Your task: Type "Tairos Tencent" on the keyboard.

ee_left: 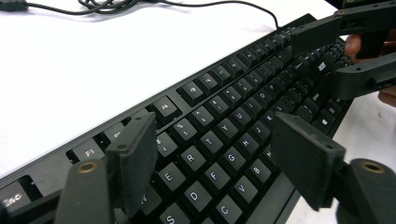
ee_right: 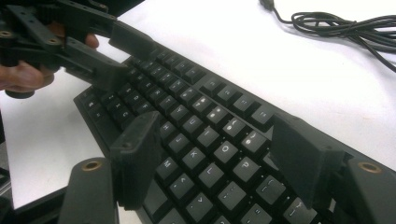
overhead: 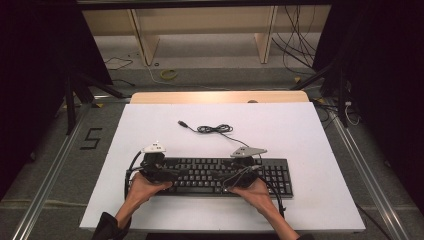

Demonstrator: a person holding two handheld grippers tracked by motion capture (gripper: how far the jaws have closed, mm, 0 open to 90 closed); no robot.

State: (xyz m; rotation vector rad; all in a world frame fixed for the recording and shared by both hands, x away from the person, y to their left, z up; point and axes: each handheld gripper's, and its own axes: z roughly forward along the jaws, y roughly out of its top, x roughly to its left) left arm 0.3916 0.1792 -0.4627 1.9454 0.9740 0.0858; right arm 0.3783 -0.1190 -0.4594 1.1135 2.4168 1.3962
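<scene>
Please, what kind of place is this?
Probably a lab set up for recording: a white table framed by metal rails, loose cables on the floor, and one black keyboard.

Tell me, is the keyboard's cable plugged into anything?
No, the cable lies in a loose bundle on the white table behind the keyboard, its plug end lying free.

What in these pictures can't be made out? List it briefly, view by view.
- High view: legends on the keyboard keys, too small to read.
- High view: the left gripper fingers and right gripper fingers, masked by hands and gripper bodies.
- Left gripper view: the bottom-left keys, cut by the frame edge and blurred.
- Right gripper view: the cable plug, cut off at the top edge.
</scene>
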